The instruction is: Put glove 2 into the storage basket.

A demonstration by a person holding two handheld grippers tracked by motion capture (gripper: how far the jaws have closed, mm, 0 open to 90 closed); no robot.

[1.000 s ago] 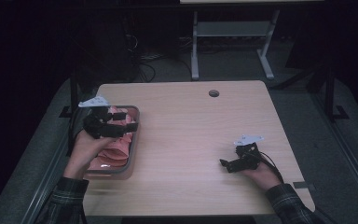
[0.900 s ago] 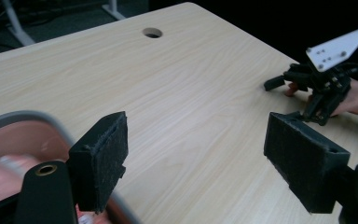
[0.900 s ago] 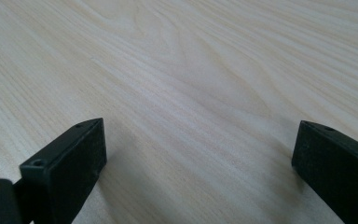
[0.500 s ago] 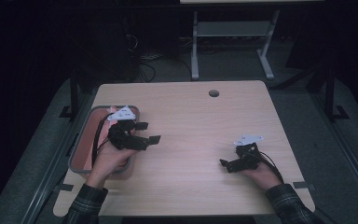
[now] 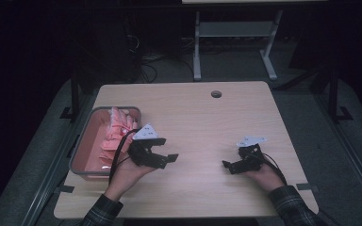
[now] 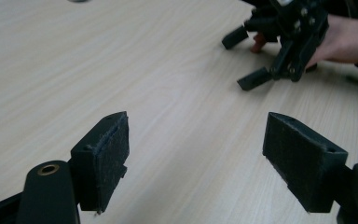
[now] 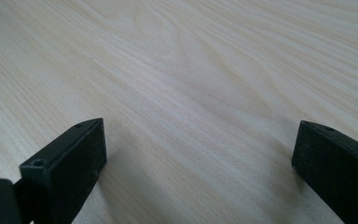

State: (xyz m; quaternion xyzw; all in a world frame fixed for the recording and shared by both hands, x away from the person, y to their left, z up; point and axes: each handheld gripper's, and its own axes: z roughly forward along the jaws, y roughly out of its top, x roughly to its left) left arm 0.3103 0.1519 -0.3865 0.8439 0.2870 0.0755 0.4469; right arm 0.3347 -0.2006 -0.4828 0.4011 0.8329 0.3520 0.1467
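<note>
While both hands sit low over the wooden table [image 5: 202, 117], the left gripper [image 5: 162, 153] hovers just right of the grey tray [image 5: 82, 147], jaws spread wide with nothing between them; the left gripper view confirms bare wood between the two black pads [image 6: 103, 158]. Tray stands at the table's left edge, holding a heap of pink, glove-like pieces [image 5: 115, 132]; what they are exactly can't be told. Left gripper is clear of the tray, pointing toward table centre. Right gripper [image 5: 232, 165] rests near the right front of the table, well apart from the tray, jaws likewise released and empty; bare wood ahead of it in the right gripper view. It also appears far off in the left gripper view [image 6: 247, 58], hand behind it. Small round hole [image 5: 216, 93] near the table's far edge
</note>
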